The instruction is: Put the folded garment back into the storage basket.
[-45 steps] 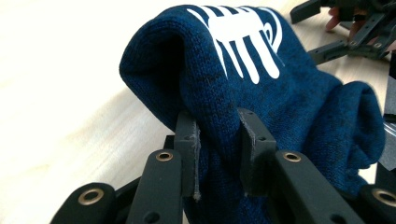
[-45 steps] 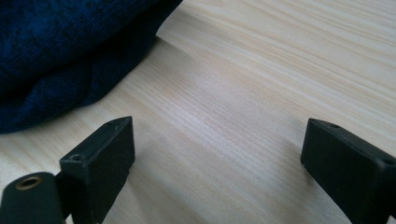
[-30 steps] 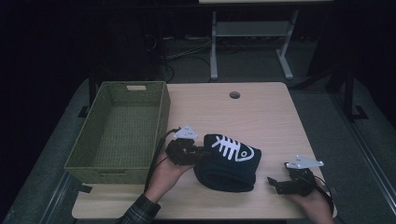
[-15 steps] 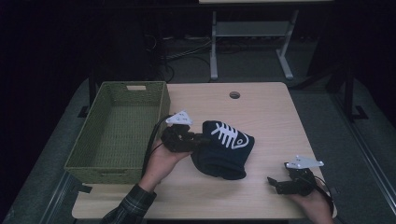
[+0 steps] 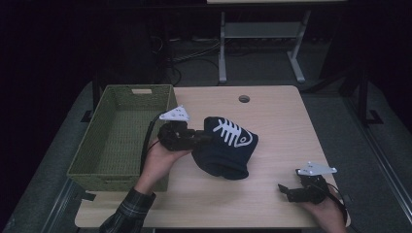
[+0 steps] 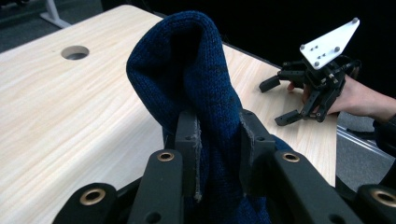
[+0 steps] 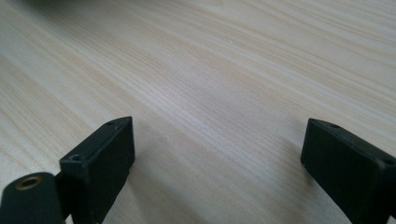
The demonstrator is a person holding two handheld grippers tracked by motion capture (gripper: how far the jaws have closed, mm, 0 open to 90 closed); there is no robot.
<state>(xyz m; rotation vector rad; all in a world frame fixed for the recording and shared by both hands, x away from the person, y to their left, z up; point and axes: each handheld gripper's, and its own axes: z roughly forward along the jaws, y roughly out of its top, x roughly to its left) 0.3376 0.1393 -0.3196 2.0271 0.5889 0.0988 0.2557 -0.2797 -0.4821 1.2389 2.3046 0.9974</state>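
Observation:
A dark blue knitted hat [image 5: 224, 145] with a white fish-skeleton print hangs just above the middle of the wooden table [image 5: 272, 116]. My left gripper [image 5: 201, 138] is shut on its left edge and holds it up. In the left gripper view the blue knit [image 6: 196, 79] rises folded between the two black jaws, whose pads [image 6: 189, 140] press on it. My right gripper [image 5: 284, 190] rests open near the table's front right corner, with nothing between its jaws; in the right gripper view its gripper [image 7: 215, 163] frames bare wood. The left gripper view also shows the right gripper [image 6: 280, 100] farther off, open.
A green woven basket [image 5: 121, 160] stands on the left part of the table, right beside the left hand. A round cable hole [image 5: 244, 99] sits near the far edge. Table legs and cables lie on the dark floor behind.
The left gripper has lifted the hat and carried it up and left, toward the basket. The right gripper has stayed where it was.

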